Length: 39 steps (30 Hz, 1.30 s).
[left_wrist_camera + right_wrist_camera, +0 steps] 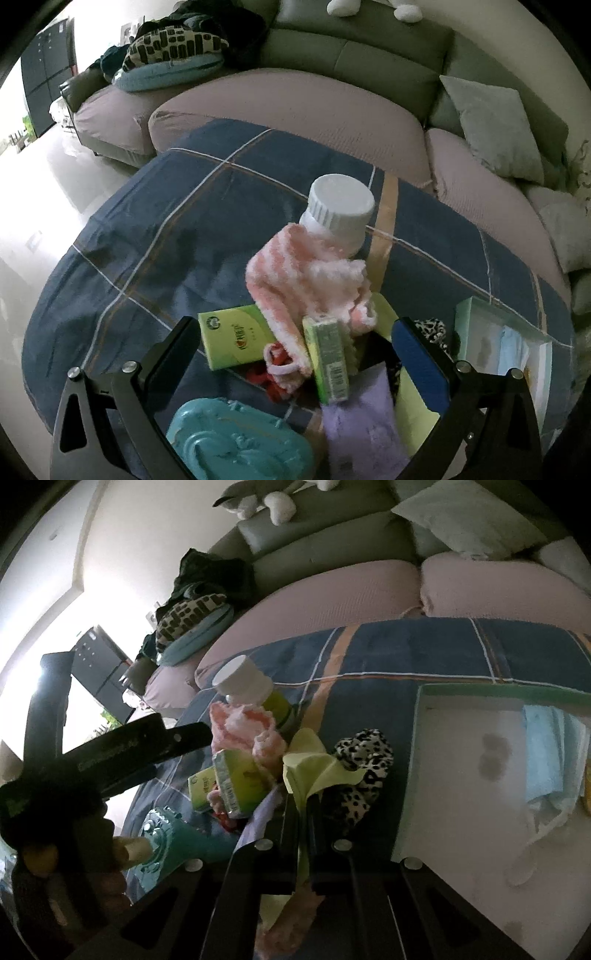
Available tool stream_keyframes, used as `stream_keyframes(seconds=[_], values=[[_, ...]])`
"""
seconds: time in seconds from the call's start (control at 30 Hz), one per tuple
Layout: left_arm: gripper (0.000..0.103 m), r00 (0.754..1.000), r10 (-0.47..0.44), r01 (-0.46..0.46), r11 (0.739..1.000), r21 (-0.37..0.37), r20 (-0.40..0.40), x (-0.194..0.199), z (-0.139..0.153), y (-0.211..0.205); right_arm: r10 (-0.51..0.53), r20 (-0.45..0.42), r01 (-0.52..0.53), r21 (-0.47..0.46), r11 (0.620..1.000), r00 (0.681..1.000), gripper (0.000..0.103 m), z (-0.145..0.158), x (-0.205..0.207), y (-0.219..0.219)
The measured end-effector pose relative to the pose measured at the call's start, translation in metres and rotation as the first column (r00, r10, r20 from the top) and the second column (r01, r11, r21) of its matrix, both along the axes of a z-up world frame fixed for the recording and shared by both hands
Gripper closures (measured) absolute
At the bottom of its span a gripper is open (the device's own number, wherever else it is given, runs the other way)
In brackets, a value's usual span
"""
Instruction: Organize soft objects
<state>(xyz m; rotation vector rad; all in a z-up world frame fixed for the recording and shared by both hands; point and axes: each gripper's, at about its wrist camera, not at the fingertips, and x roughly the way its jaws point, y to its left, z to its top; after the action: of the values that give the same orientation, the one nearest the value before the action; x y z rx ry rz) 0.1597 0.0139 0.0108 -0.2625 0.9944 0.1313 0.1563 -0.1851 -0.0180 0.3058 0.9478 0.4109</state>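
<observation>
In the right wrist view my right gripper [303, 799] is shut on a yellow-green cloth [317, 771], which bunches up just beyond the fingertips. A leopard-print soft item [364, 771] lies right beside it on the blue plaid cover [388, 657]. My left gripper [295, 332] is open above a pile: a pink-and-white fluffy sock [306, 280], a purple cloth [362, 424] and the yellow-green cloth [413, 406]. Its blue-padded right finger [417, 354] stands beside that cloth. The left gripper [110, 753] also shows dark at the left of the right wrist view, in a hand.
A white-capped bottle [340, 210], two green boxes [229, 339] [327, 358] and a teal case [236, 439] crowd the pile. An open white box [480, 775] holding a light blue cloth [546, 753] sits at the right. A sofa [295, 110] with cushions lies behind.
</observation>
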Motion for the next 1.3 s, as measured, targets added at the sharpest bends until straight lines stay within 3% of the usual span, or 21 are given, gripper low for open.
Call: stream_keyframes(seconds=[0.1, 0.17, 0.2, 0.33, 0.4, 0.6, 0.97, 1.3], values=[[0.003, 1.000, 0.005, -0.006, 0.999, -0.033, -0.017, 0.003, -0.004, 0.001, -0.010, -0.002, 0.010, 0.003, 1.000, 1.000, 0.099, 0.000, 0.001, -0.003], [0.018, 1.000, -0.001, 0.000, 1.000, -0.029, -0.026, 0.004, -0.005, -0.001, -0.011, -0.005, 0.012, 0.005, 1.000, 1.000, 0.099, -0.001, 0.001, -0.004], [0.031, 0.999, -0.005, 0.004, 1.000, -0.024, -0.036, 0.005, -0.007, -0.003, -0.012, -0.007, 0.012, 0.006, 1.000, 1.000, 0.099, -0.002, 0.001, -0.005], [0.046, 0.997, -0.025, 0.022, 0.999, -0.048, -0.074, 0.012, -0.016, -0.007, -0.011, -0.013, 0.011, 0.008, 1.000, 1.000, 0.099, -0.004, 0.002, -0.006], [0.061, 0.996, -0.038, 0.033, 0.998, -0.055, -0.079, 0.013, -0.018, -0.010, -0.011, -0.015, 0.011, 0.007, 1.000, 1.000, 0.099, -0.004, 0.002, -0.006], [0.074, 0.994, -0.053, 0.046, 0.996, -0.072, -0.097, 0.018, -0.025, -0.015, -0.018, -0.027, 0.019, 0.013, 1.000, 0.999, 0.099, -0.007, 0.003, -0.010], [0.075, 0.985, -0.056, 0.047, 0.997, -0.060, -0.166, 0.027, -0.045, -0.019, -0.023, -0.040, 0.023, 0.012, 1.000, 0.999, 0.099, -0.008, 0.004, -0.009], [0.080, 0.984, -0.061, 0.057, 0.998, -0.027, -0.169, 0.029, -0.048, -0.026, -0.021, -0.055, 0.021, 0.009, 1.000, 0.998, 0.099, -0.013, 0.004, -0.008]])
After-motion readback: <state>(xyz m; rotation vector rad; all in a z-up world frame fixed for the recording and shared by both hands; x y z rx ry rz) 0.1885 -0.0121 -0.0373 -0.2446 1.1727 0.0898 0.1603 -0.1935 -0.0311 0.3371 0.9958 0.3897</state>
